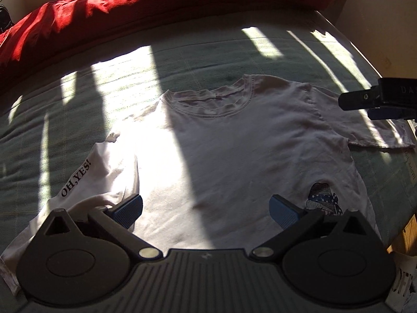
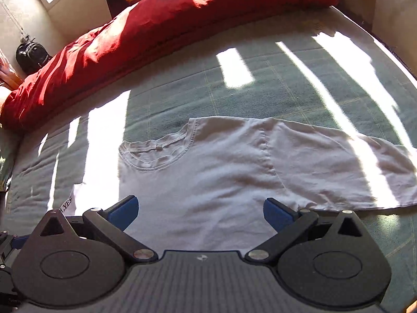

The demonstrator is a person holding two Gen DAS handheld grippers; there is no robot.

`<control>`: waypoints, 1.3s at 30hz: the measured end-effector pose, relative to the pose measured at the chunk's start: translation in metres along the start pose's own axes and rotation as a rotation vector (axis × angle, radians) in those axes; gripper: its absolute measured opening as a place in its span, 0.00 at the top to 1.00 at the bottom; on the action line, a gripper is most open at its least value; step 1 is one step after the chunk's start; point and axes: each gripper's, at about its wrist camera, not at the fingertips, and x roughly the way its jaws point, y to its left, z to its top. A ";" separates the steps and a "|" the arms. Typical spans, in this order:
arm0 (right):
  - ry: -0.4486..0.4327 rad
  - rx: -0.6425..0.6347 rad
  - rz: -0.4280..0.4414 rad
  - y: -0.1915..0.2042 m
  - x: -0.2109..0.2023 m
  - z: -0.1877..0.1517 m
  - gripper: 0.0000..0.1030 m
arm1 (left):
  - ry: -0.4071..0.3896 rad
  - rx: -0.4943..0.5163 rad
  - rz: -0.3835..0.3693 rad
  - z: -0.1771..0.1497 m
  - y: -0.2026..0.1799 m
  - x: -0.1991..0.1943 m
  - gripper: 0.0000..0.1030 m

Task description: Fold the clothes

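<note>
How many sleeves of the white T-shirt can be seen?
2. One sleeve, printed "OH, YES!", lies left of the left gripper; the other sleeve spreads flat to the right.

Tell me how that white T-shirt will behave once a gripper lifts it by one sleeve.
The white T-shirt looks thin and creased, so it will probably hang limp and drape rather than hold shape. Spread flat on the green bedcover, it likely drags and bunches rather than slides. It seems light.

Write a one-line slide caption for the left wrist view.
Open left claw poised over a white T-shirt spread flat on a green bed cover, red duvet behind, right claw entering at right.
</note>
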 end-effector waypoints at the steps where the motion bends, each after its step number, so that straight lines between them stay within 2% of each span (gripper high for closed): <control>1: 0.003 -0.022 0.018 -0.001 0.002 0.004 0.00 | 0.001 -0.025 0.012 0.002 -0.003 -0.001 0.00; 6: 0.004 -0.122 0.110 -0.013 0.023 0.023 0.00 | -0.014 -0.151 0.045 -0.005 -0.014 0.015 0.00; 11: 0.033 -0.167 0.085 -0.025 0.072 0.014 0.00 | -0.060 -0.237 0.056 -0.022 -0.012 0.055 0.00; 15: 0.004 -0.190 0.071 -0.026 0.094 0.004 0.00 | -0.075 -0.277 0.084 -0.025 -0.002 0.081 0.01; 22: -0.071 -0.217 0.103 -0.007 0.130 0.034 0.00 | -0.200 -0.300 0.130 -0.008 0.028 0.095 0.01; 27: -0.135 -0.238 0.102 0.012 0.174 0.060 0.00 | -0.268 -0.305 0.156 0.000 0.038 0.099 0.01; 34: -0.116 -0.195 0.095 0.014 0.220 0.064 0.00 | -0.268 -0.321 0.152 0.006 0.044 0.113 0.01; 39: -0.139 -0.218 0.085 0.017 0.231 0.067 0.00 | -0.253 -0.323 0.158 0.008 0.046 0.120 0.01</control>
